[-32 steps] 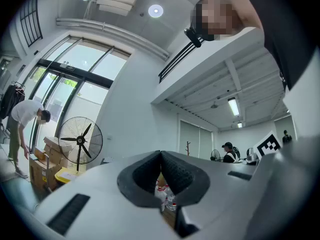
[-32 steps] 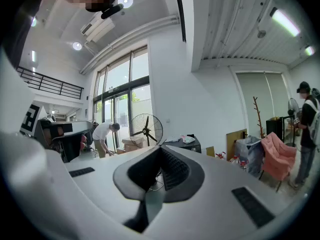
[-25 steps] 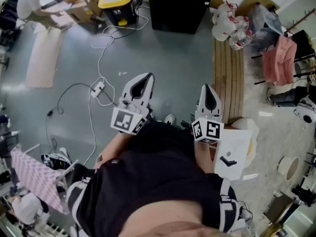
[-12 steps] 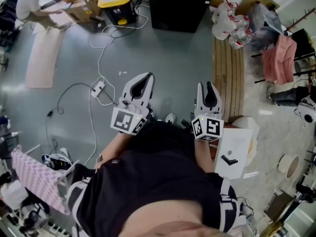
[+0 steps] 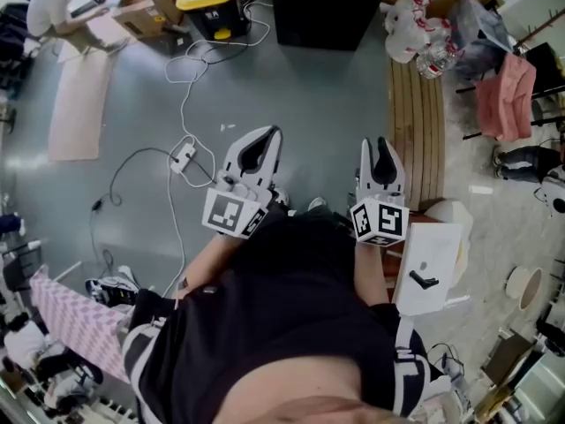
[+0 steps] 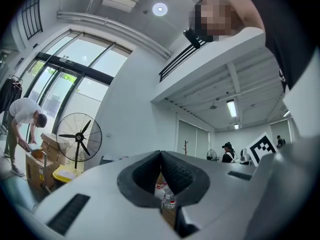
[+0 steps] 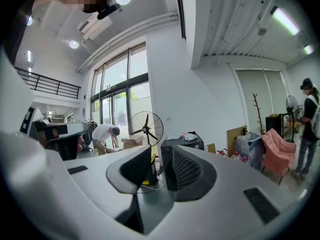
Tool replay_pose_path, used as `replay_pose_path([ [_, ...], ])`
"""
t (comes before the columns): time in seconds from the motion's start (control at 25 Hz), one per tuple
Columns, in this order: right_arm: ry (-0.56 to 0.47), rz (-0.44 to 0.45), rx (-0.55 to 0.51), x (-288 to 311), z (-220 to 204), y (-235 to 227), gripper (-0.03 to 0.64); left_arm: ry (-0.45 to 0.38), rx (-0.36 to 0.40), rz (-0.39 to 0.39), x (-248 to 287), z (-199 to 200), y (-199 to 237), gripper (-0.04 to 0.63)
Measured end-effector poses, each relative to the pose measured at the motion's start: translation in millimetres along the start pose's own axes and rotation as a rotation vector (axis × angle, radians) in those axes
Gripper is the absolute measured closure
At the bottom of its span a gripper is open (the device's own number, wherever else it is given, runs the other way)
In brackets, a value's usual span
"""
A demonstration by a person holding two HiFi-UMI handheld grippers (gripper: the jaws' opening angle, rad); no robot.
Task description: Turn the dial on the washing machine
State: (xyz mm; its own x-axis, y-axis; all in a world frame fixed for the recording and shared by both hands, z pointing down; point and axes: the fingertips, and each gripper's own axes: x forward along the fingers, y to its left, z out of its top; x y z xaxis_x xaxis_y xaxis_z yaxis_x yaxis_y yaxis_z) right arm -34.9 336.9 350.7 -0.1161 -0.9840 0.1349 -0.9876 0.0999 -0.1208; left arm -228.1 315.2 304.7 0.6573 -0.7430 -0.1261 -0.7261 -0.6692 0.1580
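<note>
Hovering: left gripper ribbed pads together; right gripper just opened, apart, empty.

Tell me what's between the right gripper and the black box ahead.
Only bare grey floor, per the head view, between the black box and the right gripper, whose empty jaws just opened.

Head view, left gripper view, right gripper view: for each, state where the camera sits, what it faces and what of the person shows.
Head view: on the head, facing down at the floor; torso, left gripper, right gripper show.
Left gripper view: on that gripper, facing the fan; shut jaws show.
Right gripper view: likewise; jaws just opened, nothing between.
Both gripper views share the fan.
</note>
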Motion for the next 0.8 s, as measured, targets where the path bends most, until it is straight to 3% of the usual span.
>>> replay_pose_path([
  [0.4,-0.002,-0.041,0.007,61,-8,-11,0.480,0.025,-0.018,-0.050,42,-21,35,0.574],
  [0.8,-0.007,0.022,0.030,202,3,-104,0.486,0.024,0.029,-0.026,200,-42,63,0.574],
])
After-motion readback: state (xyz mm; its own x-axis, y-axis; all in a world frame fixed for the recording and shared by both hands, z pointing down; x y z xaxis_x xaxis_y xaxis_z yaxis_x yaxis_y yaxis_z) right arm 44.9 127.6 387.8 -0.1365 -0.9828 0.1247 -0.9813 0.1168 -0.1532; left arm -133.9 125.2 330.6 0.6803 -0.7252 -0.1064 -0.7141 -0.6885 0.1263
